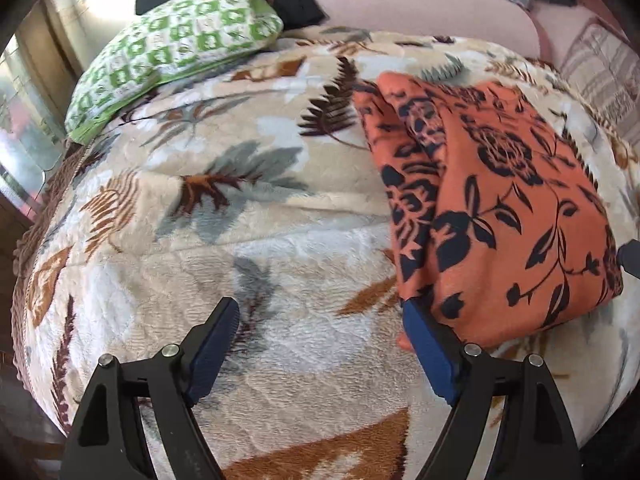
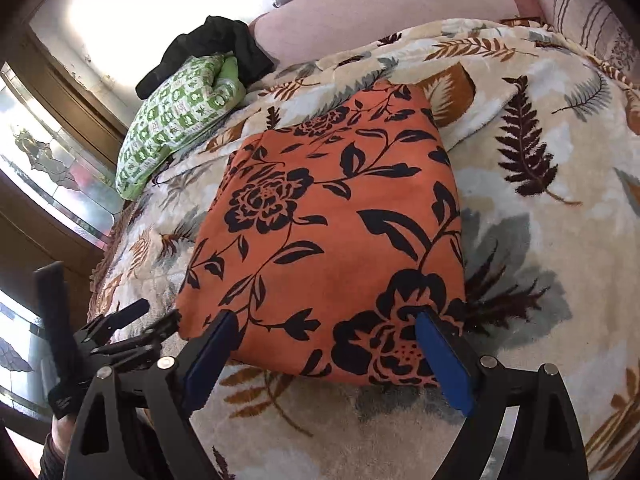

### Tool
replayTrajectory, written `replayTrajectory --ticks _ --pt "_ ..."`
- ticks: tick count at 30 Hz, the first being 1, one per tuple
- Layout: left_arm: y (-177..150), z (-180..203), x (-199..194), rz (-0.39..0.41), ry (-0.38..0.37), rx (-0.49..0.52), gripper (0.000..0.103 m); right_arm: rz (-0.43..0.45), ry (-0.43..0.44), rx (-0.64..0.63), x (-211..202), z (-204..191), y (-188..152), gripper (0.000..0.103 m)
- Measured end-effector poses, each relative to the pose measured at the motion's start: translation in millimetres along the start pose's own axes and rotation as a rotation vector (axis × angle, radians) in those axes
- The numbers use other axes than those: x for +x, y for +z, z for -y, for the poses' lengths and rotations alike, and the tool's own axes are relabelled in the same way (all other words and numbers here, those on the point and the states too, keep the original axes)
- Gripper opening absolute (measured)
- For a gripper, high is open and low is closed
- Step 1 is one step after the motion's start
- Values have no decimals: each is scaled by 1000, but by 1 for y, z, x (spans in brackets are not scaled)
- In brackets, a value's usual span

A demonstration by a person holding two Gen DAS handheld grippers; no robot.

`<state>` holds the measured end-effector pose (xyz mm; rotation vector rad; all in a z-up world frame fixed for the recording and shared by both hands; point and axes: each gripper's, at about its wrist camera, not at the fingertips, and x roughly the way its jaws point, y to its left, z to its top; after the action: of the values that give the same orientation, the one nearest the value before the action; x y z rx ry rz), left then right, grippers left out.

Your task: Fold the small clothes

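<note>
The orange floral garment (image 2: 332,240) lies folded flat on the leaf-patterned blanket (image 2: 540,272), near a green checked pillow (image 2: 176,124). The left gripper (image 1: 320,344) stands wide open and empty beside the garment's near corner. The right gripper (image 2: 324,352) is spread wide over its near edge, gripping nothing.

Leaf-print blanket (image 2: 540,240), green pillow (image 2: 176,128), pink headboard (image 2: 380,12), sunlit window (image 2: 48,176)

Folded garment (image 2: 328,232) on blanket (image 2: 540,240), pillow (image 2: 176,120) behind to its left.
</note>
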<state>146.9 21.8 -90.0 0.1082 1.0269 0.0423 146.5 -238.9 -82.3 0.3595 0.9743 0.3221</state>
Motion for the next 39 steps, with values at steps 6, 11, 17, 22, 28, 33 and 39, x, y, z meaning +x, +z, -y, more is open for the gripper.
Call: replayTrajectory --ticks 6,11,17,22,28,33,39 --pt "28 12 -32 109 -111 -34 84 71 58 38 -22 9 12 92" --pt "15 33 29 -7 -2 51 88 59 96 43 -13 11 13 92" --pt "17 18 21 -2 -32 -19 97 16 114 74 7 26 4 92" --pt "17 17 13 -3 -27 -26 97 86 125 87 -7 29 5 92" --pt "15 17 5 8 -49 -51 97 147 140 48 -23 17 4 92" --pt "9 15 18 -18 -60 -66 97 34 133 59 11 22 -5 92" --pt "8 17 21 -8 -57 -54 97 41 134 47 12 18 -4 93"
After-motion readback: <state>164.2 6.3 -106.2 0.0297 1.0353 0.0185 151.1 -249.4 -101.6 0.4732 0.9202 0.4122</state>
